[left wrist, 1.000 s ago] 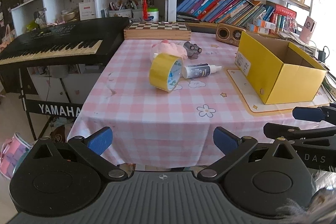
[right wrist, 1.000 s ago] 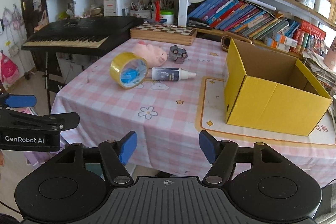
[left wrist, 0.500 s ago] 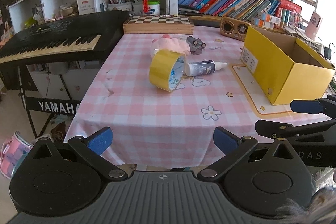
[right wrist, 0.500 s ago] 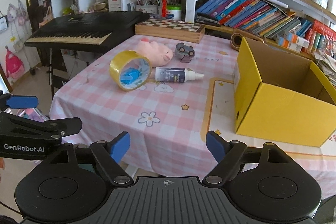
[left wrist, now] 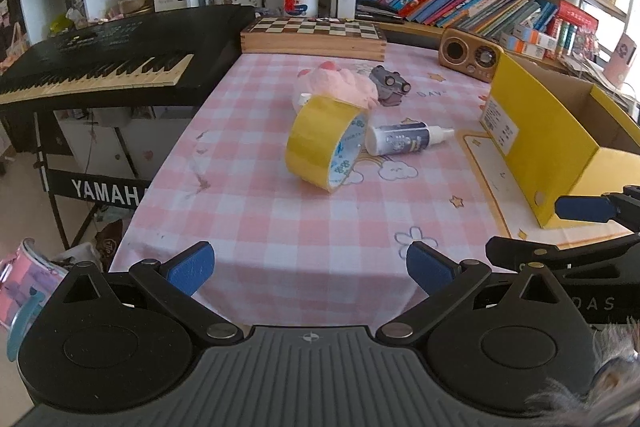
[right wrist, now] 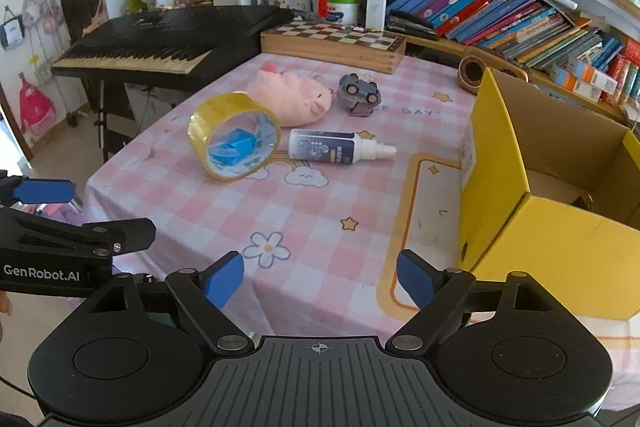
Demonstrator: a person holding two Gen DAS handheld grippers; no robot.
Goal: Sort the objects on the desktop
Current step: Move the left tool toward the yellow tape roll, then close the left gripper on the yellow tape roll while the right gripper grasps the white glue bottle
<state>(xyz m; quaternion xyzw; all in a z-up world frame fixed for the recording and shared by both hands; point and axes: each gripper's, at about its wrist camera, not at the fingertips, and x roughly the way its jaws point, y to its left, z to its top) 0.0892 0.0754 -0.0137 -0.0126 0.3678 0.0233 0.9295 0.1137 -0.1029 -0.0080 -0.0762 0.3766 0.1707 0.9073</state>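
We judge the tape roll [right wrist: 234, 141] light, rigid, perhaps prone to rolling; grip its rim. Both the left gripper [left wrist: 308, 265] and the right gripper [right wrist: 319, 277] are spread, empty.

Bright daylight from the right, glare at that edge; sharp focus, strong fisheye bending at edges

A lived-in home room, likely a child's study corner: a table [right wrist: 304, 227] under a pink checked cloth, a Yamaha keyboard [left wrist: 96, 71] at left, crowded bookshelves [right wrist: 500, 15] at upper right, small backpacks [right wrist: 34, 103] hanging on the left wall.
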